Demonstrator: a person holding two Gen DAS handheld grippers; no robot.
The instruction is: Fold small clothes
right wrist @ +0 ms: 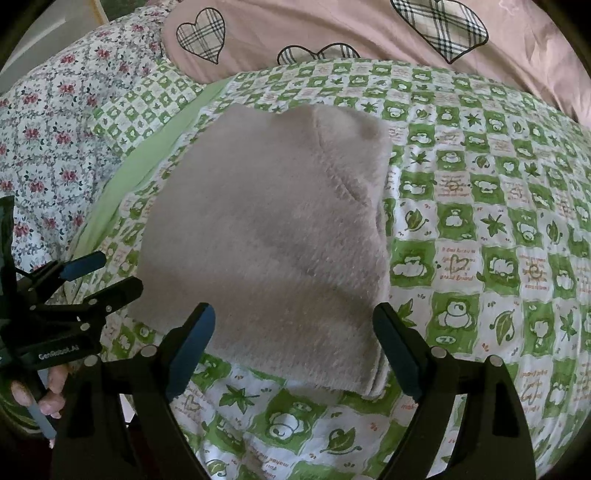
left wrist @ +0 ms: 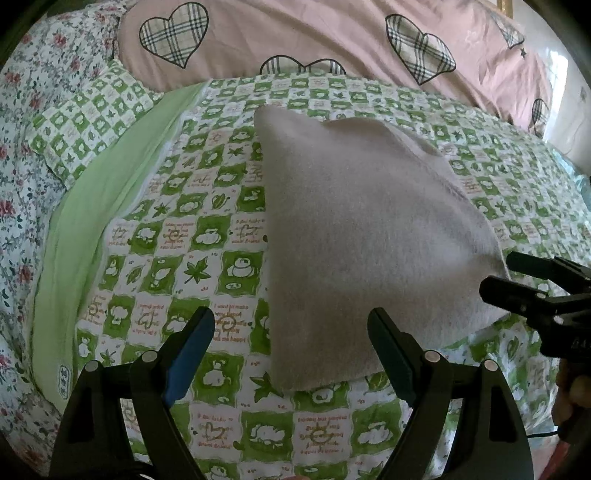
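Note:
A fluffy grey-beige garment (left wrist: 362, 240) lies folded on the green-checked quilt (left wrist: 207, 236). My left gripper (left wrist: 290, 332) hangs open over its near left corner, with nothing pressed between the blue pads. From the right, my right gripper (left wrist: 506, 275) reaches to the garment's right edge. In the right wrist view the garment (right wrist: 273, 229) shows stacked layers at its near right corner. There my right gripper (right wrist: 293, 325) stands wide open above the near edge, gripping nothing. My left gripper (right wrist: 118, 273) sits open at the garment's left edge.
A pink duvet with plaid hearts (left wrist: 295, 33) is bunched along the far side. A floral sheet (left wrist: 22, 155) and a plain light-green band (left wrist: 96, 206) lie to the left. A hand (right wrist: 51, 387) holds the left gripper's handle.

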